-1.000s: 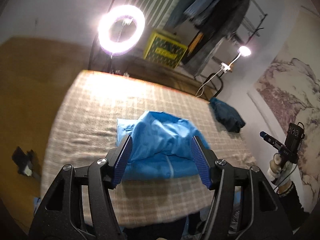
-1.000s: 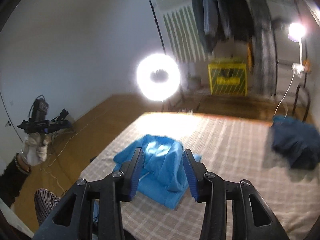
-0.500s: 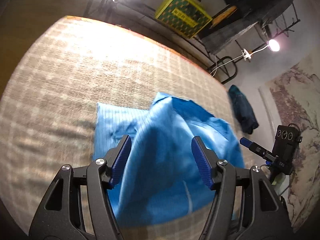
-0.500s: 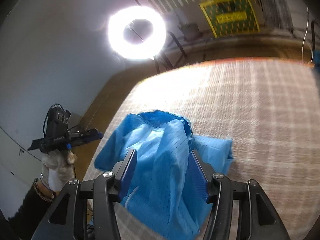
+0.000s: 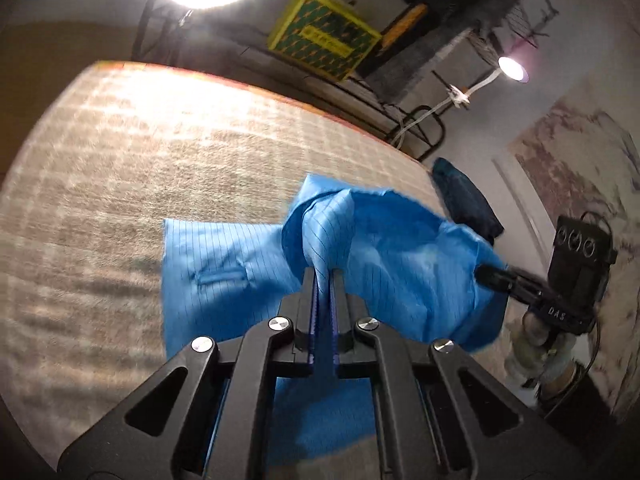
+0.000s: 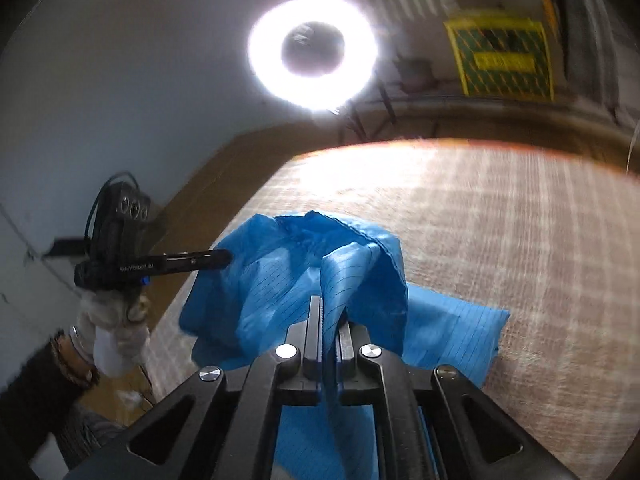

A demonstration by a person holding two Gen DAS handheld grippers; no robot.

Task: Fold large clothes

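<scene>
A bright blue pinstriped garment (image 5: 240, 264) lies on the checked beige bed cover (image 5: 120, 168); it also shows in the right wrist view (image 6: 280, 272). My left gripper (image 5: 323, 276) is shut on a bunched fold of the garment and lifts it. My right gripper (image 6: 329, 308) is shut on another fold of the same garment (image 6: 344, 276). Each gripper shows in the other's view, at the far right (image 5: 496, 276) and at the left (image 6: 216, 258), touching the cloth. A flat part of the garment (image 6: 452, 332) rests on the bed.
A dark blue garment (image 5: 464, 196) lies at the bed's far right corner. A ring light (image 6: 312, 52), a yellow crate (image 5: 324, 36), a clothes rack and a lamp (image 5: 512, 70) stand beyond the bed. Wooden floor lies to the left.
Both grippers have come down onto the blue garment and shut on folds of it; one second ago both were open above the bed. The pinched cloth is now raised.
</scene>
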